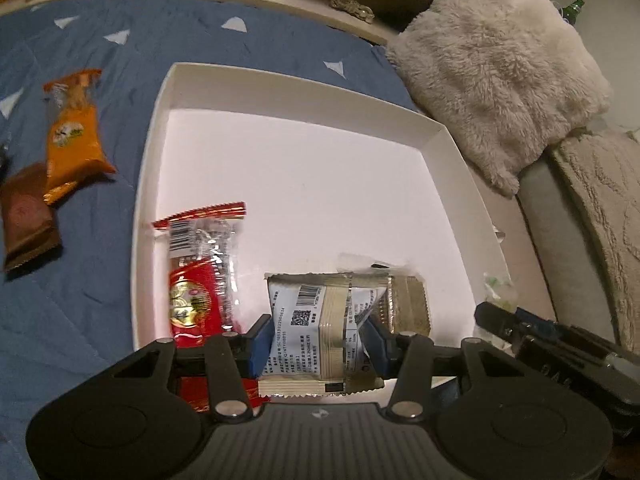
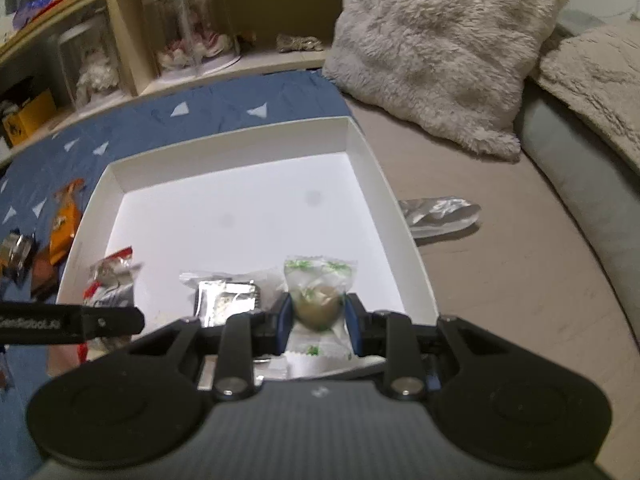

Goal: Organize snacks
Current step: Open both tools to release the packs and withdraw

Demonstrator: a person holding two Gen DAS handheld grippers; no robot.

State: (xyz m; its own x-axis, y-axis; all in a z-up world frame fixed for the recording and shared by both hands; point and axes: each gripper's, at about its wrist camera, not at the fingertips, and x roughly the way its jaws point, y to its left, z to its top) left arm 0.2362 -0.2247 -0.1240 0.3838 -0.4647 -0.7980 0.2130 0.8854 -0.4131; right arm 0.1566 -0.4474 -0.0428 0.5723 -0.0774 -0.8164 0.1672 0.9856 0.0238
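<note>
Left wrist view: a shallow white cardboard tray (image 1: 436, 132) with low upright walls sits on a blue quilted cover (image 1: 100, 280) printed with pale triangles. A shaggy cream cushion (image 1: 500, 80) leans beside it, next to a knitted beige throw. The left gripper (image 1: 316, 342) has its blue-padded fingers (image 1: 260, 344) pressed on both sides of a crinkly beige-and-white foil packet (image 1: 320, 320) with a barcode and QR code, held over the tray's near end. A glossy red packet (image 1: 200, 276) with a saw-tooth seal lies in the tray just left of it. Outside on the cover, an orange packet (image 1: 74, 132) overlaps a brown packet (image 1: 26, 216).

Right wrist view: the same tray (image 2: 384, 184) straddles the blue cover (image 2: 200, 108) and a taupe seat. Behind are wooden shelves with clear jars (image 2: 192, 28). A silver foil pouch (image 2: 440, 216) lies just outside the tray's right wall. The right gripper (image 2: 318, 320) holds a clear, green-printed wrapper with a round brownish sweet (image 2: 318, 304), fingers (image 2: 284, 320) narrow and clamped on it above the tray's near right part.
</note>
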